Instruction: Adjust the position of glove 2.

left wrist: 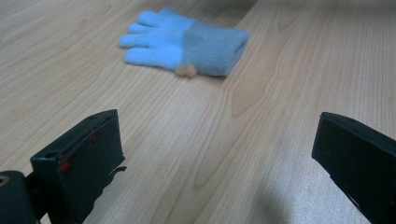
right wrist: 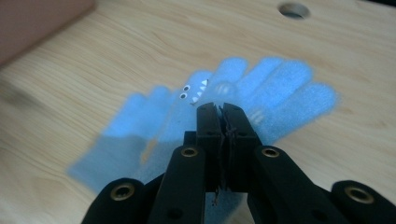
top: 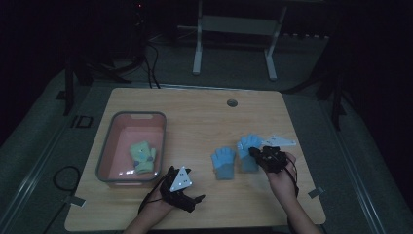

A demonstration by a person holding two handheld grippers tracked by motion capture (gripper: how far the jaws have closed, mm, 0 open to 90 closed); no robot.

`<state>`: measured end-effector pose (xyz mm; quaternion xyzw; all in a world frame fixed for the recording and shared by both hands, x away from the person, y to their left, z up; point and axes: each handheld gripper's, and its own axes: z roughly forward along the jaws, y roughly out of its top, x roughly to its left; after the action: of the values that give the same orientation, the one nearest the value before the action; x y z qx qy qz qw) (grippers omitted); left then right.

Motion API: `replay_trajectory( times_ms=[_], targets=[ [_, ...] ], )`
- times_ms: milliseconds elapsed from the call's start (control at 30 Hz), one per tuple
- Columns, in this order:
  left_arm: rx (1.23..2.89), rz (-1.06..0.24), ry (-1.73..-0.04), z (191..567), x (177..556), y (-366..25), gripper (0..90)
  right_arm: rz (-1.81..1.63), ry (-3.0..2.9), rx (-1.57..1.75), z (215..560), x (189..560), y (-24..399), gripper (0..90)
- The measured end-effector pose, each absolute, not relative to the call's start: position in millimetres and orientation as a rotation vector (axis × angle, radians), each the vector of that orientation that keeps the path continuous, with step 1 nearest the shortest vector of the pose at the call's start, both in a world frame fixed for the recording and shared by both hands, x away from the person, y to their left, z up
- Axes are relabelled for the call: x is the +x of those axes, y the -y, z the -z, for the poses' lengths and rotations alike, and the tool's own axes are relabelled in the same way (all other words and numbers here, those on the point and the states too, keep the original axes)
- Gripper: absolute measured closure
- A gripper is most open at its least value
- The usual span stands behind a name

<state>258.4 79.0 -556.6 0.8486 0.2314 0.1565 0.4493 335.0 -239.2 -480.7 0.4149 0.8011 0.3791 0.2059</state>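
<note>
High view: right gripper (top: 256, 152) pinching blue glove (top: 249, 146); left gripper (top: 195, 200) jaws wide, empty, near second glove (top: 223, 162).

Two black jaws of the left gripper (left wrist: 219, 163) stand far apart, with bare wood between them. Farther off, a blue glove (left wrist: 184, 43) lies flat on the wooden table (left wrist: 289, 70). Its fingers point left, and two tiny tan balls sit by its edge.
</note>
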Motion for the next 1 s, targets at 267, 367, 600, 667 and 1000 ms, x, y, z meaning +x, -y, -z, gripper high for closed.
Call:
replay_trajectory(
  times_ms=[267, 367, 600, 667, 1000],
  targets=[
    [2.098, -0.394, -0.565, 555.2, 257.2, -79.1, 2.1, -1.145, -2.264, 1.129, 467.6, 333.5, 197.9, 86.6],
    [2.103, -0.394, -0.559, 555.3, 256.8, -78.9, 2.1, -1.167, -2.282, 1.109, 465.1, 330.8, 186.0, 86.6],
    [2.100, -0.397, -0.553, 554.7, 256.1, -78.5, 2.1, -1.176, -2.326, 1.139, 477.5, 328.8, 175.3, 86.6],
    [2.098, -0.393, -0.554, 554.7, 256.3, -78.6, 2.1, -1.169, -2.340, 1.148, 484.0, 329.5, 174.2, 86.5],
    [2.108, -0.394, -0.544, 554.8, 255.2, -76.7, 2.1, -1.120, -2.392, 1.194, 507.1, 336.1, 175.5, 86.4]
  ],
)
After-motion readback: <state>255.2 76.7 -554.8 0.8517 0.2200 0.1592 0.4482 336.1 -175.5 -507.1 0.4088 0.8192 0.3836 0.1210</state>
